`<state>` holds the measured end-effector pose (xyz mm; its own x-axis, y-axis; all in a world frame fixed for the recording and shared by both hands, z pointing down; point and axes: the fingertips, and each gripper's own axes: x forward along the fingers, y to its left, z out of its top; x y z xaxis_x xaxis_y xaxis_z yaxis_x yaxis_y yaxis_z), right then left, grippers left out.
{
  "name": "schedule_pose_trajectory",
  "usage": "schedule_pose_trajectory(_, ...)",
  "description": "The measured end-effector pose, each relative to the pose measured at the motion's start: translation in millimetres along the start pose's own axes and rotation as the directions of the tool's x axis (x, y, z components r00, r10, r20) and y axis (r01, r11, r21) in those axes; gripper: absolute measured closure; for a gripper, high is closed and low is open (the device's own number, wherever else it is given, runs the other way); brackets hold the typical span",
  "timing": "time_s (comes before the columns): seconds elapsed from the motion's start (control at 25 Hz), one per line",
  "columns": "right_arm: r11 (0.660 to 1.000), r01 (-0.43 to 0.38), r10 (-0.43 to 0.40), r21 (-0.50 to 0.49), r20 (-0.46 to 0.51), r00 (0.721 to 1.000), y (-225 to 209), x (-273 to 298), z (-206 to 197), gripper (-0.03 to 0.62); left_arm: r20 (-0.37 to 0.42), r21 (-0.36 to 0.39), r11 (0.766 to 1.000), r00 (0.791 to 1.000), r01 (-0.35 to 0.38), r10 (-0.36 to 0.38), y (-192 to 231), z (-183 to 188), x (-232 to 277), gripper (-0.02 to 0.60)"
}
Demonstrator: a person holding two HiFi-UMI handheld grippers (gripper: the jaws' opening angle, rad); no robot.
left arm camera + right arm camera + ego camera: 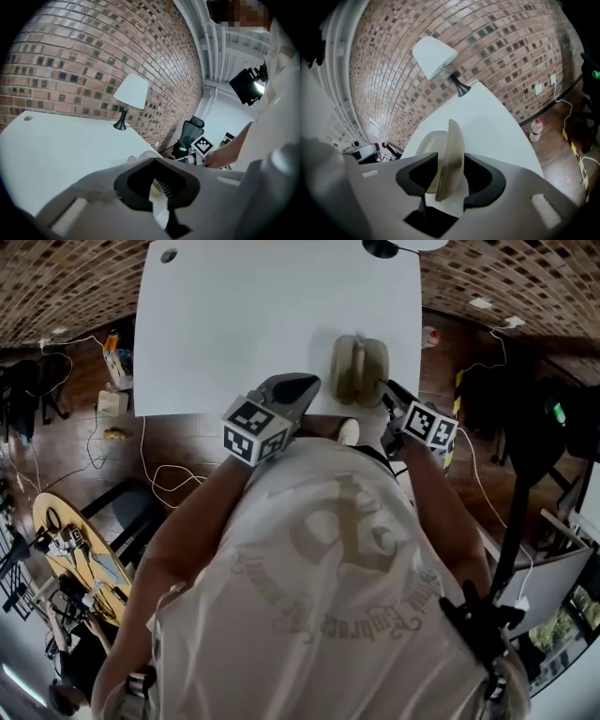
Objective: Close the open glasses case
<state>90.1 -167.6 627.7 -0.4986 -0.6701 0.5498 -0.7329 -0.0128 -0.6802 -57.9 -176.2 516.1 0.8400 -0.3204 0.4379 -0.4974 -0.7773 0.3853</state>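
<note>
A beige glasses case [359, 369] lies open near the front edge of the white table [234, 315]. My right gripper [382, 388] reaches it from the near right. In the right gripper view the case's lid [452, 150] stands on edge between the jaws of the right gripper [451, 173]. The jaws are open, with a gap on each side of the lid, and the base [426, 143] lies to its left. My left gripper [305, 385] hovers just left of the case. The left gripper [157, 187] shows only a narrow slit of table between its pads and grips nothing. A bit of the case [143, 157] peeks over it.
A white lamp [433, 56] stands at the table's far edge. A cable hole [169, 255] is in the far left corner. On the wooden floor to the right stand a bottle [536, 129] and an office chair [192, 129]. Cables [164, 479] lie on the floor at the left.
</note>
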Motion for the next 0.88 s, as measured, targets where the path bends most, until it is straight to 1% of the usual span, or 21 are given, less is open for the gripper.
schedule_pose_trajectory(0.16,0.998,-0.015,0.015,0.065,0.000,1.000,-2,8,-3,0.411,0.020,-0.011,1.000,1.000,-0.022,0.023,9,0,-17,0.575)
schedule_pose_trajectory(0.2,0.997,-0.018,0.018,0.077,0.002,1.000,-2,9,-3,0.417,0.027,-0.015,0.999,0.999,-0.031,0.032,12,0,-22,0.575)
schedule_pose_trajectory(0.24,0.996,-0.019,0.019,0.086,0.002,1.000,-2,11,-2,0.438,0.033,-0.022,0.999,0.999,-0.041,0.042,16,-1,-26,0.575)
schedule_pose_trajectory(0.44,0.997,-0.014,0.014,0.076,0.000,1.000,1,14,9,0.444,0.051,-0.049,0.996,0.996,-0.070,0.073,26,-2,-36,0.575)
schedule_pose_trajectory(0.52,0.998,-0.011,0.011,0.055,0.002,1.000,1,13,16,0.444,0.054,-0.051,0.996,0.996,-0.067,0.070,25,-2,-36,0.575)
schedule_pose_trajectory(0.64,1.000,0.011,-0.012,-0.008,-0.024,1.000,-2,11,25,0.444,0.058,-0.048,0.997,0.996,-0.062,0.065,23,-2,-36,0.575)
schedule_pose_trajectory(0.76,0.997,0.041,-0.043,-0.066,-0.037,0.998,-10,4,40,0.444,0.062,-0.050,0.997,0.996,-0.064,0.067,22,-2,-36,0.575)
schedule_pose_trajectory(0.88,0.987,0.084,-0.089,-0.139,-0.035,0.995,-18,-5,54,0.444,0.064,-0.052,0.996,0.995,-0.068,0.071,20,-5,-40,0.575)
